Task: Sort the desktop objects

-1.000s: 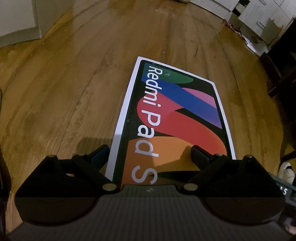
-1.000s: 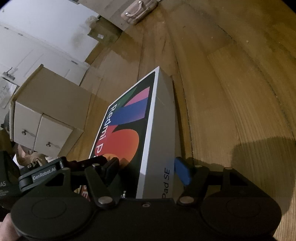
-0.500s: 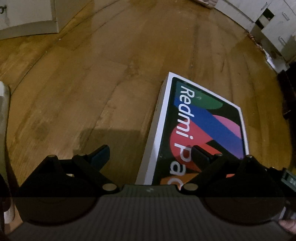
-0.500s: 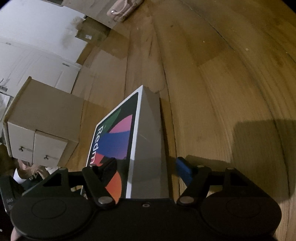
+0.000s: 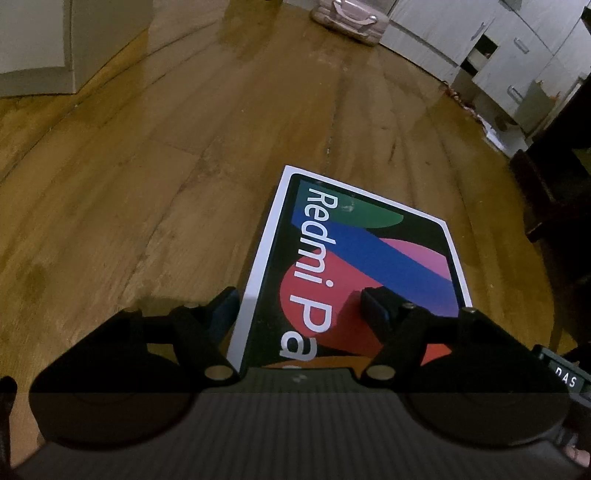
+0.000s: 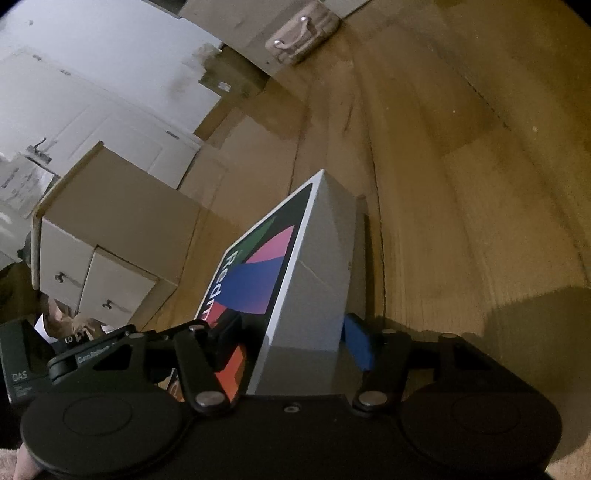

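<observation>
- Wooden tabletop [image 5: 147,184] bears the tablet box [image 5: 354,266], long axis toward twelve o'clock.
- Left tool [image 5: 299,302], just closing, straddles its near edge.
- Right tool [image 6: 291,339], just closing, clamps the box's corner.

One tablet box [image 5: 364,258], printed "Redmi Pad". Two grippers: left gripper [image 5: 299,301], right gripper [image 6: 291,334]. One pink bag [image 5: 351,15] stood at the floor's [image 5: 147,184] far edge. One two-drawer cabinet [image 6: 107,236].

A pale handled bag [image 5: 350,16] lies on the wooden floor [image 5: 147,184] beside white cabinets [image 5: 517,55].
</observation>
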{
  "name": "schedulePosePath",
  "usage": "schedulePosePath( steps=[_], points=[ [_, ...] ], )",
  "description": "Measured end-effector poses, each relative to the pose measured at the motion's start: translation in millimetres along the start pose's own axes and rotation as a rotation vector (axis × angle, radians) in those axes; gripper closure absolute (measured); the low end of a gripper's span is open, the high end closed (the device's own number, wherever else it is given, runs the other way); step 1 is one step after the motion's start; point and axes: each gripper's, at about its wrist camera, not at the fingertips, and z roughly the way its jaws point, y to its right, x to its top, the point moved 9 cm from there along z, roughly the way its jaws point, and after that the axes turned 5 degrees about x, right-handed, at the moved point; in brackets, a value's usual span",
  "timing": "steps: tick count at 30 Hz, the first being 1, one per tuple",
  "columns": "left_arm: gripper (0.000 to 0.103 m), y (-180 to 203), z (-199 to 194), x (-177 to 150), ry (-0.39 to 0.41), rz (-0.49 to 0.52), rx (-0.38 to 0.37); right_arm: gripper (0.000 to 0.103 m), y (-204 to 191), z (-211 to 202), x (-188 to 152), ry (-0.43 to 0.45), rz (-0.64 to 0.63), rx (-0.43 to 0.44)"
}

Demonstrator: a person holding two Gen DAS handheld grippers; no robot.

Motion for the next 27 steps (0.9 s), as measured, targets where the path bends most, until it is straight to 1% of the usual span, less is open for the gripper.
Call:
schedulePosePath(
  steps=[3, 5, 8, 11, 12, 14, 17, 18, 20, 21, 23, 24, 25, 26, 27],
  points=[
    [0.032, -0.6, -4.3, -4.7, 0.007, -0.027, -0.015, 0.037, 0.2, -7.4, -1.0, 0.007, -0.013, -0.005],
    [0.032, 0.6, -5.7, -7.3, 0.009, -0.028, -0.021, 0.036, -0.3, -10.7, -2.7, 0.014, -0.020, -0.011],
    [0.031, 2.7, -1.7, -9.2, -0.010, -0.012, -0.021, 0.036, 1.5, -14.0, -4.5, 0.012, -0.009, -0.030],
    [0.031, -1.7, 5.3, -8.9, -0.073, -0.038, -0.008, 0.035, 3.9, -13.6, -2.2, -0.033, -0.010, -0.052],
    [0.030, -4.0, 7.8, -7.9, -0.097, -0.049, 0.004, 0.035, 5.5, -11.6, -0.2, -0.065, -0.017, -0.069],
    [0.029, -7.9, 7.6, -0.3, -0.117, -0.063, 0.041, 0.035, 8.1, -6.9, 6.5, -0.132, -0.041, -0.108],
    [0.023, -3.9, 6.1, 11.6, -0.111, -0.026, 0.059, 0.035, 11.1, -5.6, 22.7, -0.149, -0.020, -0.116],
    [0.021, -2.9, 9.9, 10.7, -0.132, -0.018, 0.073, 0.031, 13.2, -5.0, 26.9, -0.143, 0.005, -0.113],
    [0.020, -0.7, 18.0, 8.1, -0.168, -0.004, 0.088, 0.030, 19.4, 0.7, 30.3, -0.152, 0.068, -0.113],
    [0.016, 0.6, 22.3, 6.4, -0.182, 0.001, 0.089, 0.030, 21.3, 4.9, 29.8, -0.163, 0.083, -0.117],
    [0.014, 3.1, 26.0, 3.4, -0.181, -0.005, 0.062, 0.030, 22.6, 14.0, 26.6, -0.185, 0.078, -0.131],
    [0.015, 6.3, 27.4, 2.0, -0.177, 0.002, 0.046, 0.027, 22.4, 18.4, 25.2, -0.192, 0.073, -0.136],
    [0.017, 9.6, 28.8, 0.7, -0.173, 0.010, 0.030, 0.026, 21.4, 21.1, 24.6, -0.185, 0.066, -0.134],
    [0.017, 15.1, 29.0, -0.9, -0.165, 0.028, 0.011, 0.026, 20.4, 22.1, 24.6, -0.170, 0.054, -0.135],
    [0.016, 18.6, 28.7, -1.7, -0.146, 0.052, 0.019, 0.027, 19.3, 22.3, 24.3, -0.155, 0.038, -0.135]
  ],
)
